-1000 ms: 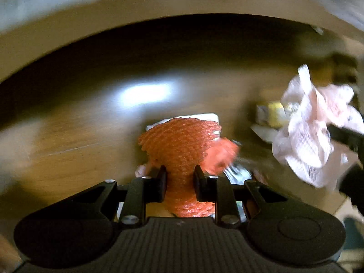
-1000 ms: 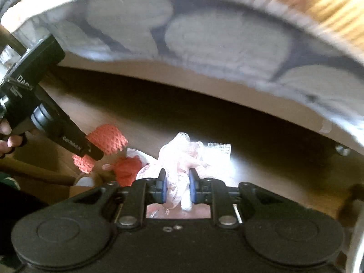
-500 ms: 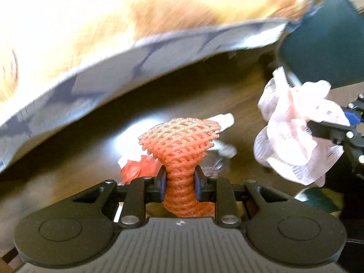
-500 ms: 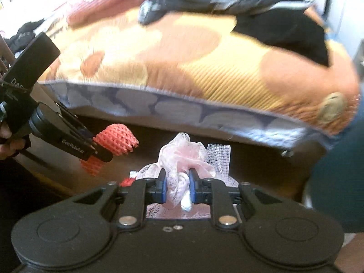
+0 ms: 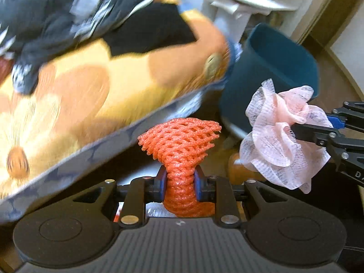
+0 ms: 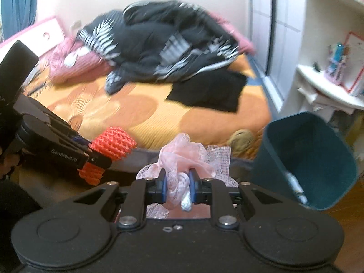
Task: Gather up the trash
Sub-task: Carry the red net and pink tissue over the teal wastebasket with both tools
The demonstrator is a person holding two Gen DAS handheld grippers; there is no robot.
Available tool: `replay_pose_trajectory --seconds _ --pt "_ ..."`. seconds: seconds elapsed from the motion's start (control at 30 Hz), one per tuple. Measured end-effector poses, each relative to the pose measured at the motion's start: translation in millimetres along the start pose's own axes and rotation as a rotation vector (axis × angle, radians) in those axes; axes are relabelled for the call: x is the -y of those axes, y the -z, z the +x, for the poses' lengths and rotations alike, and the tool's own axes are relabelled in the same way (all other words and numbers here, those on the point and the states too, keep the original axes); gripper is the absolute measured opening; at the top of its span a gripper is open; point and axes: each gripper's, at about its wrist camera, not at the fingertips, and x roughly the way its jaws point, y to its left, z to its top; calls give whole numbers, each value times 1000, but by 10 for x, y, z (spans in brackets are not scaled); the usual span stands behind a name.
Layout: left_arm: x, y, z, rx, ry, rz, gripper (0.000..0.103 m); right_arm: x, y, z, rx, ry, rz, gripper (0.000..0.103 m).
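My left gripper [image 5: 178, 179] is shut on an orange foam net sleeve [image 5: 179, 141], held in the air beside the bed. It also shows in the right wrist view [image 6: 111, 146] at the left. My right gripper [image 6: 177, 185] is shut on a bunch of pale pink and white net wrap [image 6: 182, 152]; in the left wrist view that wrap [image 5: 279, 136] hangs to the right of the orange sleeve. A dark teal trash bin [image 6: 304, 159] stands open to the right, beyond both grippers; it also shows in the left wrist view [image 5: 268, 68].
A bed with an orange patterned cover [image 6: 159, 118] fills the left and middle, with dark clothes [image 6: 163, 43] piled on it. A white shelf unit [image 6: 329, 72] stands behind the bin. Wooden floor [image 6: 348, 204] lies at the right.
Both grippers have risen from the floor under the bed, each still holding its net wrap. The view now looks over the bed top, and the teal bin has come into view at the right.
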Motion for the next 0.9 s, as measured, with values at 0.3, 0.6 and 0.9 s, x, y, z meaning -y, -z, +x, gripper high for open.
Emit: replay_pose_trajectory --seconds 0.3,0.6,0.9 --pt "744 -606 -217 108 1 108 23 638 -141 -376 115 102 50 18" --pt "1423 -1216 -106 174 17 174 23 1420 -268 -420 178 232 143 18" --pt "1899 -1778 392 158 23 166 23 2092 -164 -81 174 270 262 19"
